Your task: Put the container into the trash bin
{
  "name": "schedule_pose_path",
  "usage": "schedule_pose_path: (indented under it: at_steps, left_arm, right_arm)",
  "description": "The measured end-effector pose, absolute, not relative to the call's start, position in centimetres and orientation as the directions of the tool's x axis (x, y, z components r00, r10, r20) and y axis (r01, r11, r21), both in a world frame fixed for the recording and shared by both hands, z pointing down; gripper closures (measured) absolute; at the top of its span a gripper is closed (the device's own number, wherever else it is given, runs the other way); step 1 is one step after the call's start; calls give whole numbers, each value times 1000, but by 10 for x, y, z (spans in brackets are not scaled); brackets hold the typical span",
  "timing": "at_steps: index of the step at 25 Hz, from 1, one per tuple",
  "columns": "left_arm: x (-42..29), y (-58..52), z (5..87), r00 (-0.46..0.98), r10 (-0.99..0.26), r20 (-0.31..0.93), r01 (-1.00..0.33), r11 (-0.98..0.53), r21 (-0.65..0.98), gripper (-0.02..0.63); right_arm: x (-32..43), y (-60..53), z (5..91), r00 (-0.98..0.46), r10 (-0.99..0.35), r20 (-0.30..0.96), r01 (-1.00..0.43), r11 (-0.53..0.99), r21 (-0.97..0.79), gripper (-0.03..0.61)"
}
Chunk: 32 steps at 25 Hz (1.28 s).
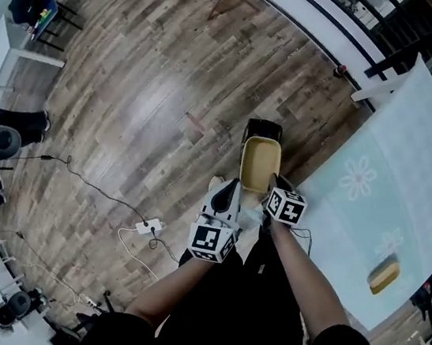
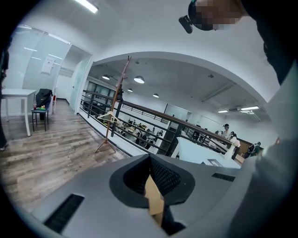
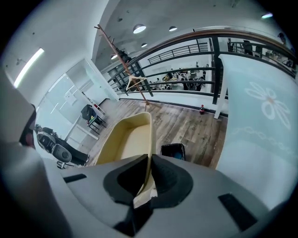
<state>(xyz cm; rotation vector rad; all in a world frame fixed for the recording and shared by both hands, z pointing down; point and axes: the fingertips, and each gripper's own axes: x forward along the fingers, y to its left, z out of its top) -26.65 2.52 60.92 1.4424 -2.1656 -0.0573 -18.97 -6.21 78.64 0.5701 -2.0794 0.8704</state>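
Note:
A beige oblong container (image 1: 260,166) hangs open side up over the wooden floor, its far end above a small black trash bin (image 1: 262,128). My left gripper (image 1: 241,198) is shut on the container's near left edge; in the left gripper view only a thin tan strip (image 2: 153,197) shows between the closed jaws of my left gripper (image 2: 151,179). My right gripper (image 1: 271,189) is shut on the near right wall. In the right gripper view the container (image 3: 125,139) stretches ahead of the right gripper (image 3: 150,174), with the trash bin (image 3: 173,150) on the floor just beyond and to the right.
A table with a pale blue flower-print cloth (image 1: 397,182) stands at the right, with a yellow block (image 1: 384,276) on it. A power strip and cable (image 1: 149,226) lie on the floor to the left. A wooden coat stand (image 2: 113,111) and a railing (image 3: 205,74) stand further off.

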Motion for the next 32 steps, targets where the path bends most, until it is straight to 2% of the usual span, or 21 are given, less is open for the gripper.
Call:
schedule_pose_path:
  at_steps: [7, 12, 21, 32]
  left_arm:
    - [-302, 30, 620, -145, -914, 378, -901, 280, 331, 603]
    - [-316, 34, 641, -88, -912, 402, -919, 230, 320, 603]
    - [-313, 40, 697, -33, -905, 425, -907, 206, 367, 603]
    - [-307, 17, 743, 11, -895, 446, -903, 183, 389, 603]
  right_arm:
    - [-191, -51, 804, -528, -217, 821, -749, 574, -331, 534]
    - [-197, -53, 830, -481, -267, 835, -795, 534, -287, 534]
    - [-198, -66, 933, -410, -276, 869, -851, 458, -256, 534]
    - [-187, -90, 1008, -371, -274, 887, -891, 373, -257, 532]
